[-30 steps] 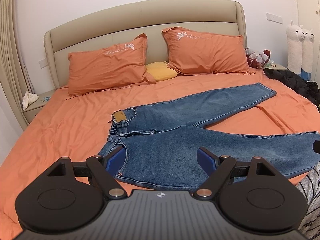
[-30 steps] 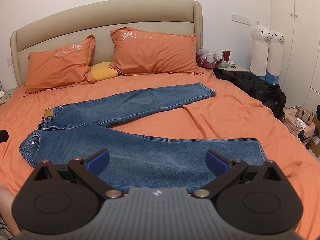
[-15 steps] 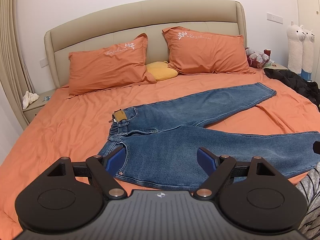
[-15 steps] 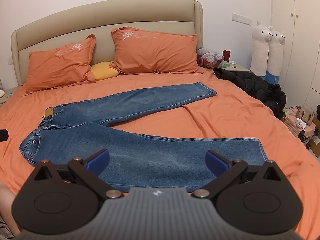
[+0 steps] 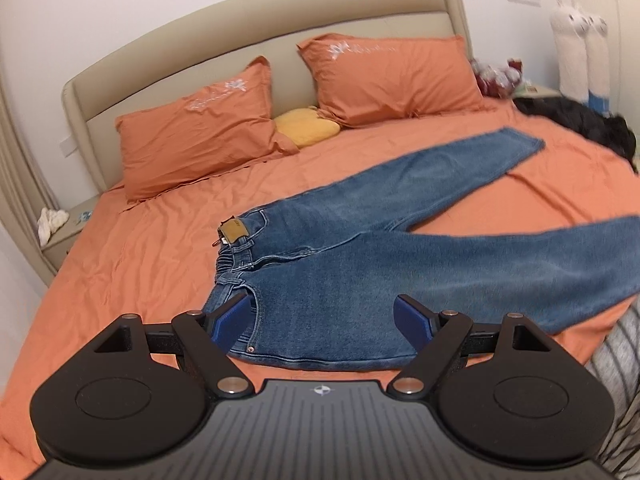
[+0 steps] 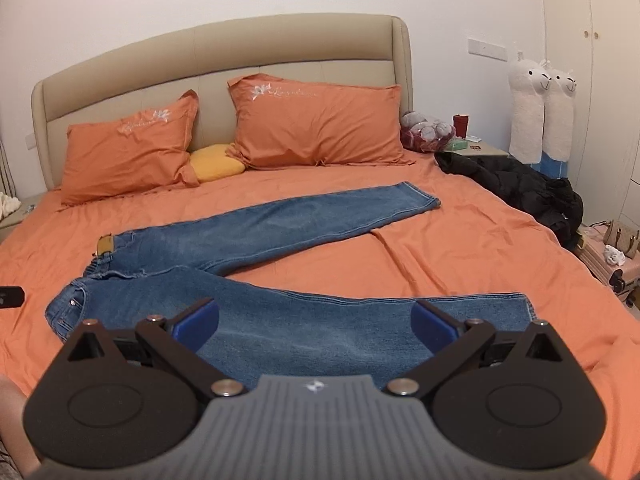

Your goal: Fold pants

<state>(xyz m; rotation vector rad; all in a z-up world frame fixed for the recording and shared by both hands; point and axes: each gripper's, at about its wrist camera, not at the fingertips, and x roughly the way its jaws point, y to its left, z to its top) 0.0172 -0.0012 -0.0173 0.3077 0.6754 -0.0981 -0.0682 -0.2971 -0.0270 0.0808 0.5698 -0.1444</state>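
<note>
Blue jeans [image 5: 360,280] [image 6: 280,320] lie flat on the orange bed [image 5: 140,248] [image 6: 460,248], waistband to the left, legs spread apart in a V toward the right. A brown patch [image 5: 234,229] marks the waistband. My left gripper [image 5: 322,322] hovers open above the hip area near the front edge, blue pads wide apart and empty. Over the near leg, my right gripper [image 6: 316,324] is open too, holding nothing. The near leg's cuff [image 6: 524,308] lies to its right.
Two orange pillows [image 6: 312,120] and a yellow cushion [image 6: 216,166] lean on the beige headboard [image 6: 224,52]. A black jacket [image 6: 520,188] lies on the bed's right side. Plush alpacas [image 6: 540,112] stand by the wall. Bedside tables flank the bed; a suitcase [image 6: 608,264] sits at right.
The left wrist view has tilted and shifted, with the jeans now a little nearer and blurred by motion. The right gripper has risen slightly. Both stay open.
</note>
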